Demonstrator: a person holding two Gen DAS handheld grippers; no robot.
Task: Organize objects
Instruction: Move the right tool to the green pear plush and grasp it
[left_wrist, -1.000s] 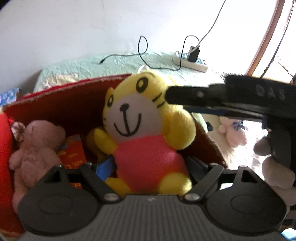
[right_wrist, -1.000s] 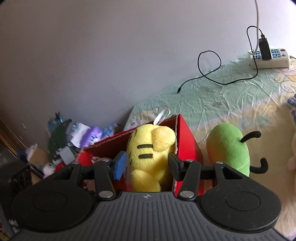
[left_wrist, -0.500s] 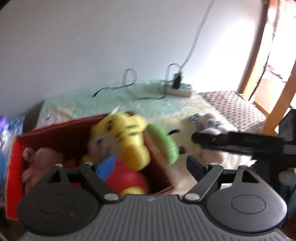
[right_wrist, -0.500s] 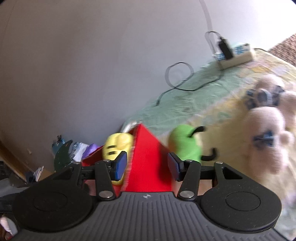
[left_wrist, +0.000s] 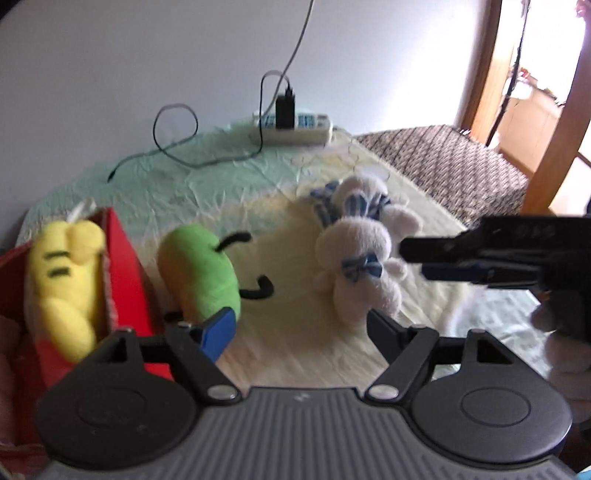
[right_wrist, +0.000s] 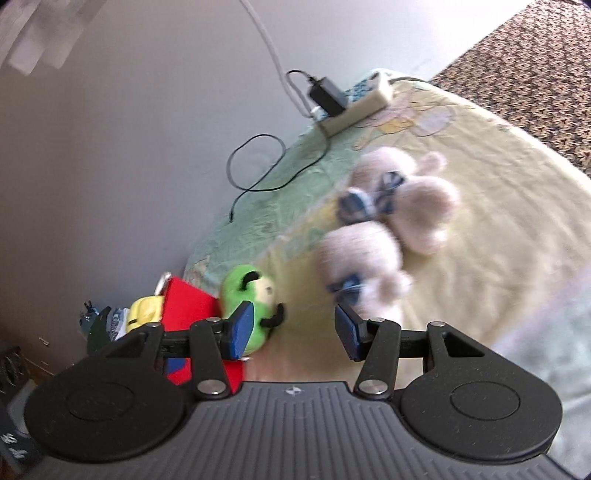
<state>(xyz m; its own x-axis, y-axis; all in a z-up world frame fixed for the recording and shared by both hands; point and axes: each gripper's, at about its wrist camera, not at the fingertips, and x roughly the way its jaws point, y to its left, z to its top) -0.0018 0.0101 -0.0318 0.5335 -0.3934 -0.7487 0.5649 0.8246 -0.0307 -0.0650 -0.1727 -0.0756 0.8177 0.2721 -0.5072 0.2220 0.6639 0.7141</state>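
A yellow tiger plush (left_wrist: 62, 280) lies inside the red box (left_wrist: 125, 280) at the left. Beside the box on the bedsheet rests a green plush (left_wrist: 199, 273) with black limbs. Further right lie two white bears with blue bows (left_wrist: 362, 258). My left gripper (left_wrist: 301, 328) hovers over the bare sheet between the green plush and the bears; its jaws are closing with nothing between them. My right gripper (left_wrist: 413, 260) reaches in from the right, close to the bears. In the right wrist view it (right_wrist: 294, 332) is open and empty, with the green plush (right_wrist: 247, 291) and the nearer bear (right_wrist: 362, 254) just ahead.
A power strip with a black charger (left_wrist: 291, 127) and a looped black cable (left_wrist: 173, 144) lie at the bed's far edge by the wall. A woven brown mat (left_wrist: 443, 162) and a wooden door frame (left_wrist: 557, 129) are to the right. Clutter (right_wrist: 99, 325) sits beyond the box.
Both grippers have swung right, away from the red box. The yellow tiger, between both pairs of jaws a second ago, now stays in the box. The green plush and white bears have come into view.
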